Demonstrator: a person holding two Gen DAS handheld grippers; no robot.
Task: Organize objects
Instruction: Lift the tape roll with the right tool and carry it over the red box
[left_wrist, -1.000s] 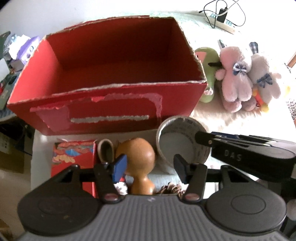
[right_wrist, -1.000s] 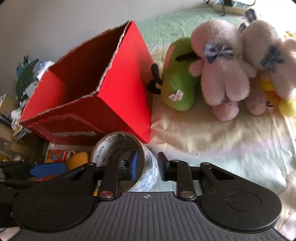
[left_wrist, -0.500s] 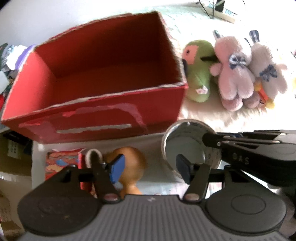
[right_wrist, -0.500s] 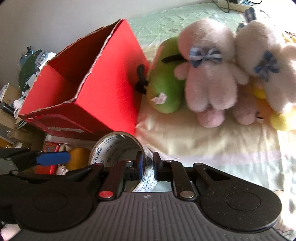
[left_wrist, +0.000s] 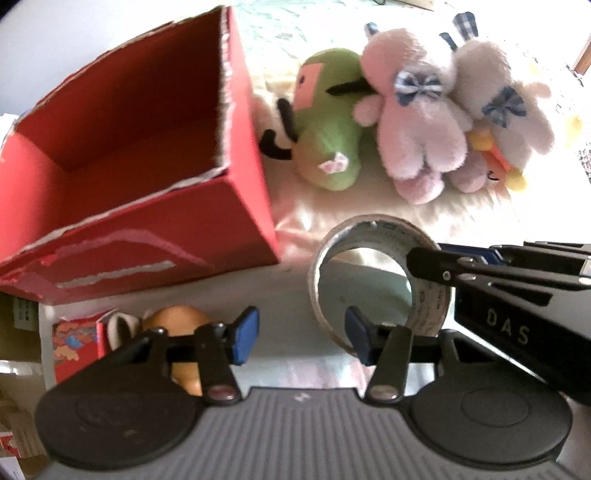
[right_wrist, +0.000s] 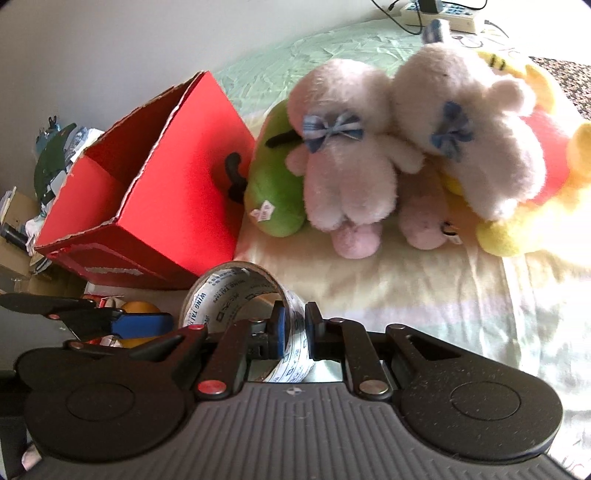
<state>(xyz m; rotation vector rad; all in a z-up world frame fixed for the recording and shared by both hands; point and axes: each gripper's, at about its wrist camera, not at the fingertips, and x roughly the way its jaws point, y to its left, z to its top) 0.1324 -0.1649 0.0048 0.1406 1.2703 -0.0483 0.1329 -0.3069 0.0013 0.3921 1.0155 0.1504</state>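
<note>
My right gripper (right_wrist: 295, 325) is shut on the wall of a clear tape roll (right_wrist: 229, 291) and holds it above the bed. In the left wrist view the roll (left_wrist: 430, 310) hangs at right of centre, pinched by the right gripper (left_wrist: 417, 258) coming in from the right. My left gripper (left_wrist: 301, 332) points steeply down with its jaws closing and nothing between them. Its blue pad (right_wrist: 144, 323) shows left of the roll. An open red cardboard box (left_wrist: 147, 236) stands to the left, with nothing visible inside. A round orange wooden object (left_wrist: 177, 321) lies below it.
A green plush (left_wrist: 328, 155), a pink plush (left_wrist: 417, 125) and a white plush (left_wrist: 506, 118) lie in a row right of the box on the pale bedsheet. A yellow plush (right_wrist: 535, 221) lies behind them. A small patterned red box (left_wrist: 74, 343) sits beside the wooden object.
Both grippers moved right, so the red box slid left in both views. The right gripper closed on the roll's wall. The left jaws no longer frame the wooden object.
</note>
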